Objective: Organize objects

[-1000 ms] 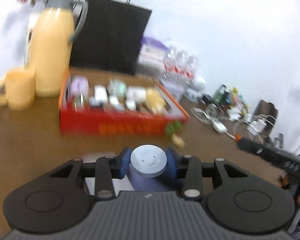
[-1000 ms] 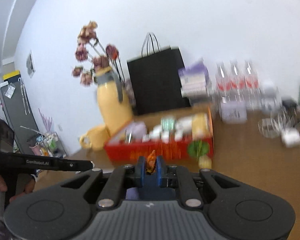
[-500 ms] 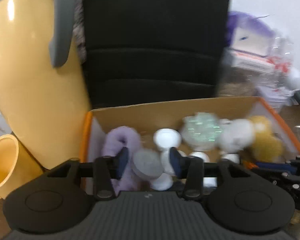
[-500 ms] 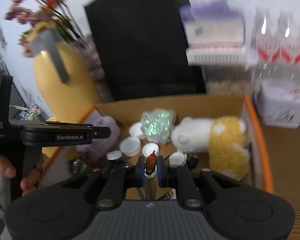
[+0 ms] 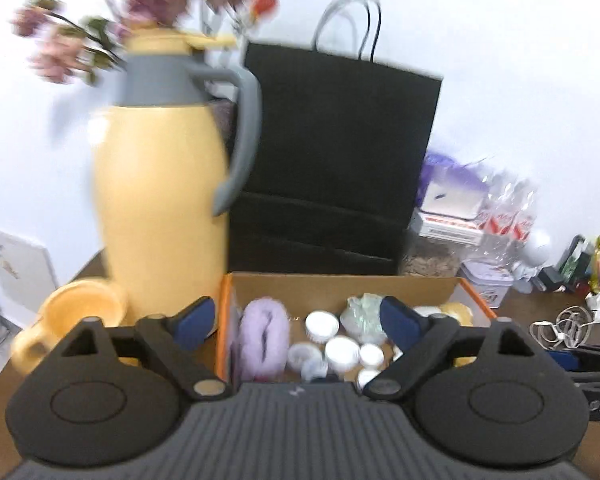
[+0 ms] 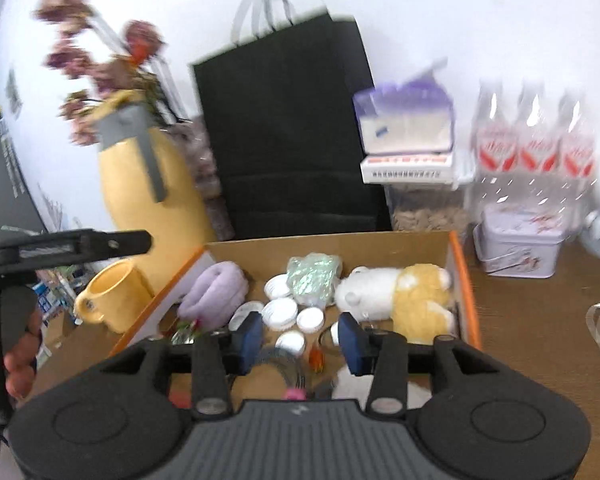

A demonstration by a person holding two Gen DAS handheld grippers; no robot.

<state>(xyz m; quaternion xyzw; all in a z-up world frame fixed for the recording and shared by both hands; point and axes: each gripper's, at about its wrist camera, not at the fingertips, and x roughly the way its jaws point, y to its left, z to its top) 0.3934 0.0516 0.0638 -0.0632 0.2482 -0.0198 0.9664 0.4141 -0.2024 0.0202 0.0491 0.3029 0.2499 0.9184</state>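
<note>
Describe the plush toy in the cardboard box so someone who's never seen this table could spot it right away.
Find the tall black paper bag at the back of the table; the open cardboard box with orange edges sits right in front of it. The plush toy lies on its side at the box's right end. It is the only furry white-and-yellow animal there, much larger than the small white lids beside it.

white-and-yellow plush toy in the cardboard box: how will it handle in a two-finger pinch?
The white-and-yellow plush toy looks furry and stuffed, so probably light and squashy under the pads. Lying on its side in the cardboard box, it seems unlikely to roll. Fur may slip.
</note>
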